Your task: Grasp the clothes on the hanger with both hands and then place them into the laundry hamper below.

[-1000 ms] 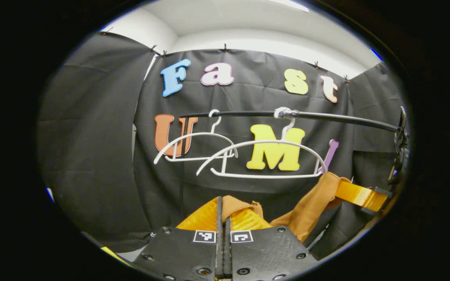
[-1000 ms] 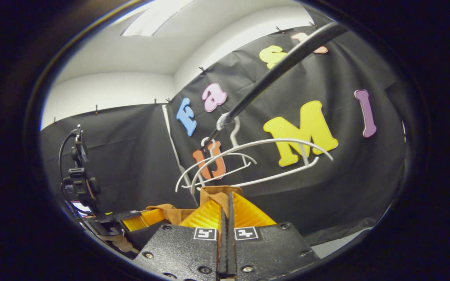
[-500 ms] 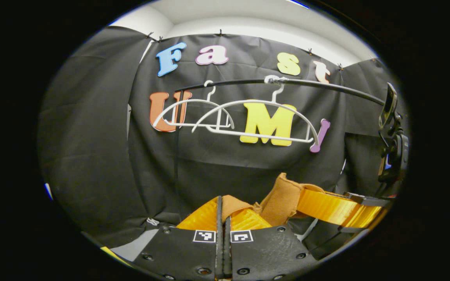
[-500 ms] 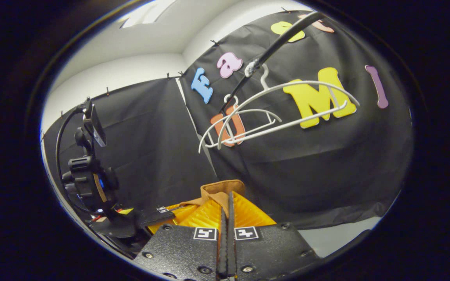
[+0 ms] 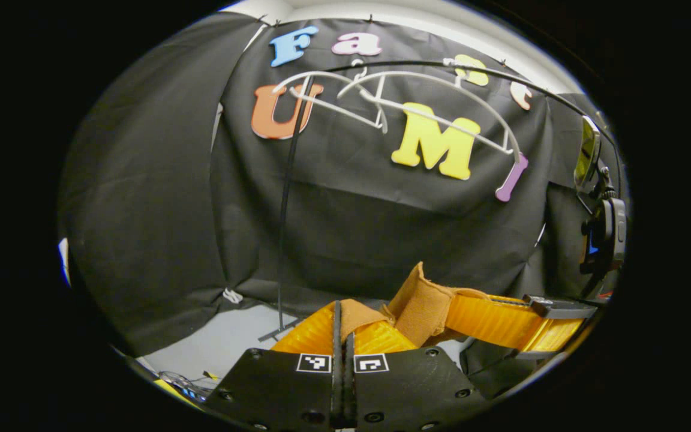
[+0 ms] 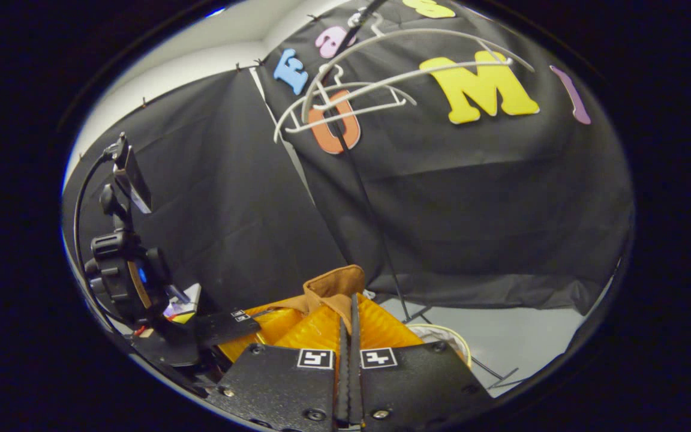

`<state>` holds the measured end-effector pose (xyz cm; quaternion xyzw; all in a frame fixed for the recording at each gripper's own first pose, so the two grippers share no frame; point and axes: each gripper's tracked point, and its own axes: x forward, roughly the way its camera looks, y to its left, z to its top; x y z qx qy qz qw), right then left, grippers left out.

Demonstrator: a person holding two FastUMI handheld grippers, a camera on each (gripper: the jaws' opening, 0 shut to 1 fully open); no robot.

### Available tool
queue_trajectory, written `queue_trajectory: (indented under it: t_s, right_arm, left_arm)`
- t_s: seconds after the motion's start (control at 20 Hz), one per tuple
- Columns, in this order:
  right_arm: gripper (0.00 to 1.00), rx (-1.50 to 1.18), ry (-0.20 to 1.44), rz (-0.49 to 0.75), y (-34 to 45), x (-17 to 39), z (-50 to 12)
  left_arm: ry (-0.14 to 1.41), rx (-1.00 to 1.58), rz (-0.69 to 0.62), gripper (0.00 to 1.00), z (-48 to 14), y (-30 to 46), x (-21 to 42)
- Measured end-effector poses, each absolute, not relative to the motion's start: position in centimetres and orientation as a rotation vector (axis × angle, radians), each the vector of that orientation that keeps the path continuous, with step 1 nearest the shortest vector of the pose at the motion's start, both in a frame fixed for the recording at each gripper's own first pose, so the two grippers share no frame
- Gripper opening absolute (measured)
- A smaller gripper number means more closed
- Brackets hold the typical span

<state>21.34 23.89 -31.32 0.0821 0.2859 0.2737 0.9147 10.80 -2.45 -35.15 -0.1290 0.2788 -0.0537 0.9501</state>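
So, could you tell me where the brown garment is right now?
The brown garment is off the white hangers, stretched between the left claw and the right claw, well below the rail.

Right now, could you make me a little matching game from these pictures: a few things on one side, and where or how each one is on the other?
Things:
1. brown garment
2. white hangers
3. black rail
4. left gripper

States:
A. bare, hooked up high
B. pinched by both grippers
C. carries the hangers
D. closed on cloth

Pairs: 1-B, 2-A, 3-C, 4-D
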Motion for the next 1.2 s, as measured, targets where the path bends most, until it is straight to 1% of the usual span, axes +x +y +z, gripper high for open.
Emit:
queue_trajectory:
  t_s: [0.2, 0.35, 0.5, 0.55, 0.6, 0.65, 0.7, 0.8, 1.0, 1.1, 1.15, 1.2]
  right_arm:
    - [0.04, 0.12, 0.743, 0.513, 22.4, 20.8, -38.2]
    - [0.04, 0.1, 0.89, 0.461, 20.7, 19.4, -42.2]
    - [0.04, 0.074, 1.021, 0.413, 21.0, 18.2, -45.3]
    - [0.04, 0.052, 1.05, 0.404, 21.2, 17.6, -45.8]
    - [0.04, 0.024, 1.081, 0.392, 20.7, 17.0, -46.3]
    - [0.04, 0.0, 1.103, 0.381, 20.6, 16.7, -46.2]
    - [0.04, -0.013, 1.115, 0.376, 20.5, 16.3, -46.0]
    - [0.04, -0.044, 1.142, 0.371, 20.2, 16.4, -45.4]
    - [0.04, -0.067, 1.153, 0.336, 19.6, 16.6, -45.5]
    - [0.04, -0.039, 1.135, 0.339, 19.8, 16.8, -45.4]
    - [0.04, -0.021, 1.123, 0.331, 19.8, 17.2, -45.3]
    - [0.2, -0.002, 1.108, 0.326, 19.9, 17.7, -44.9]
  left_arm:
    - [0.71, -0.277, -0.108, 0.0, -41.6, -3.2, 8.8]
    - [0.849, -0.317, -0.096, 0.0, -45.5, -4.5, 7.3]
    - [0.99, -0.366, -0.094, 0.0, -49.0, -5.7, 5.1]
    - [1.042, -0.385, -0.093, 0.0, -50.0, -6.2, 4.2]
    - [1.08, -0.386, -0.091, 0.05, -51.0, -6.7, 3.5]
    - [1.116, -0.372, -0.08, 0.0, -51.4, -6.4, 2.7]
    - [1.16, -0.349, -0.07, 0.0, -52.3, -6.1, 2.0]
    - [1.2, -0.331, -0.074, 0.0, -53.9, -6.0, 0.6]
    - [1.215, -0.283, -0.052, 0.0, -54.2, -5.5, 0.8]
    - [1.216, -0.264, -0.067, 0.0, -54.3, -5.2, 0.2]
    - [1.199, -0.26, -0.089, 0.01, -54.0, -5.3, 0.6]
    - [1.187, -0.268, -0.108, 0.17, -53.9, -5.5, 0.9]
